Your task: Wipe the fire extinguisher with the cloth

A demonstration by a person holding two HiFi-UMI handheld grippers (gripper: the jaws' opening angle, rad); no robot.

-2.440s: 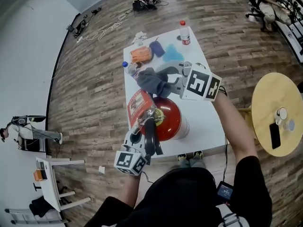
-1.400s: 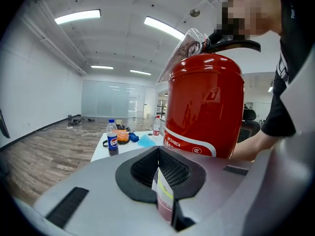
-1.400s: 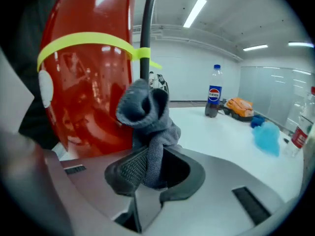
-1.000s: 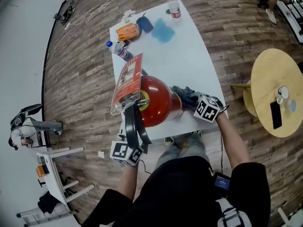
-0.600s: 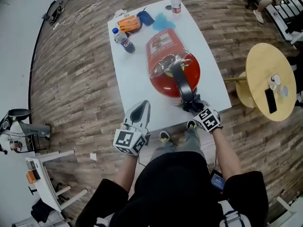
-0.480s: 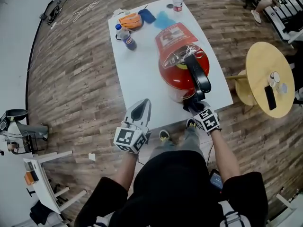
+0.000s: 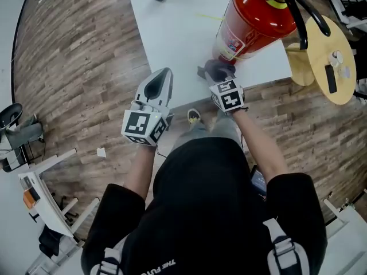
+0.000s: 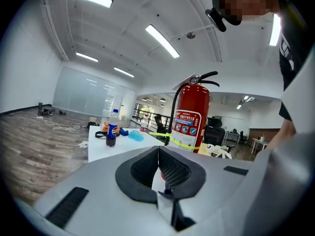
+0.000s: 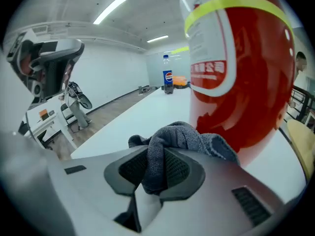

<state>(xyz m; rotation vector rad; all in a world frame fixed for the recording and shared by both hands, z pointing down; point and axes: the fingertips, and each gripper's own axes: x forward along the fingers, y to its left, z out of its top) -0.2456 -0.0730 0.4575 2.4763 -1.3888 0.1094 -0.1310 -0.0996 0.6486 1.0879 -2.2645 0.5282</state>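
Our left gripper (image 7: 163,78) waits left of the fire extinguisher (image 7: 252,19), jaws closed on nothing, out of the way. Our right gripper (image 7: 218,78) squeezes the cloth (image 7: 212,70) at the extinguisher's bottom, ready to rub. The extinguisher stands on the table (image 7: 172,33). A second ago, our left gripper held its handle (image 7: 302,27).
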